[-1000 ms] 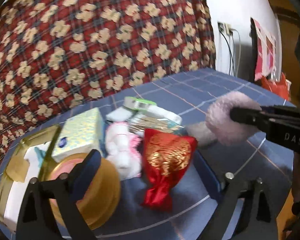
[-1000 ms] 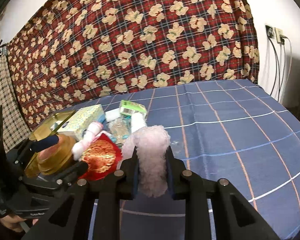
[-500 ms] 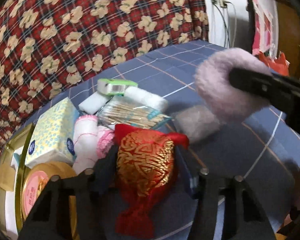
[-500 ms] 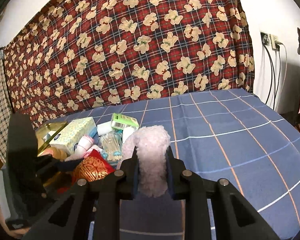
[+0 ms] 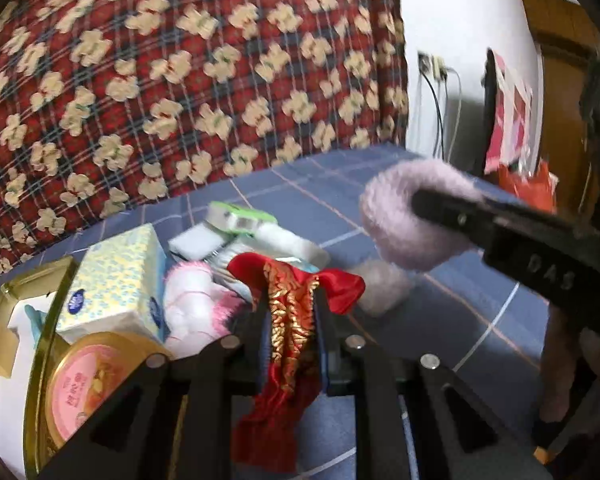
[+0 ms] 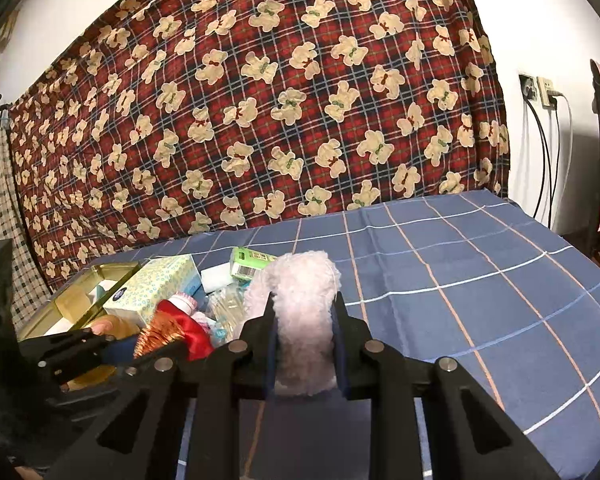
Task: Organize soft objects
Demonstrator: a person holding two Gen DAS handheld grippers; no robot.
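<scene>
Red satin with gold brocade fills the gap in the left gripper (image 5: 291,328): its jaws have just been closing and now pinch the red pouch (image 5: 290,320) hard, the cloth bunched into a narrow band between the pads. The pouch's mouth flares above the fingertips and its tail hangs loose below them. Just to the left of that claw lie a pink-and-white soft toy (image 5: 192,304) and a tissue box (image 5: 116,284); lower left sits a round gold tin (image 5: 84,384); beyond the fingertips is a green-and-white packet (image 5: 240,218).

The right gripper (image 6: 305,344) is closed part-way on a pale lilac fluffy roll (image 6: 300,312), which stands up between its pads and pokes out above them. Ahead and to the right of that claw stretches the blue checked tablecloth (image 6: 480,280), bare of clutter.

The step in hand looks like lifting the pouch clear of the heap. To do it well, I would raise it straight up before carrying it sideways, so the dangling tail does not drag the toy or the small packs along. The satin is slippery and thin, so the grip should stay firm; a slow lift would show early whether the cloth is sliding. The right claw should keep the fluffy roll out of the left one's path.
</scene>
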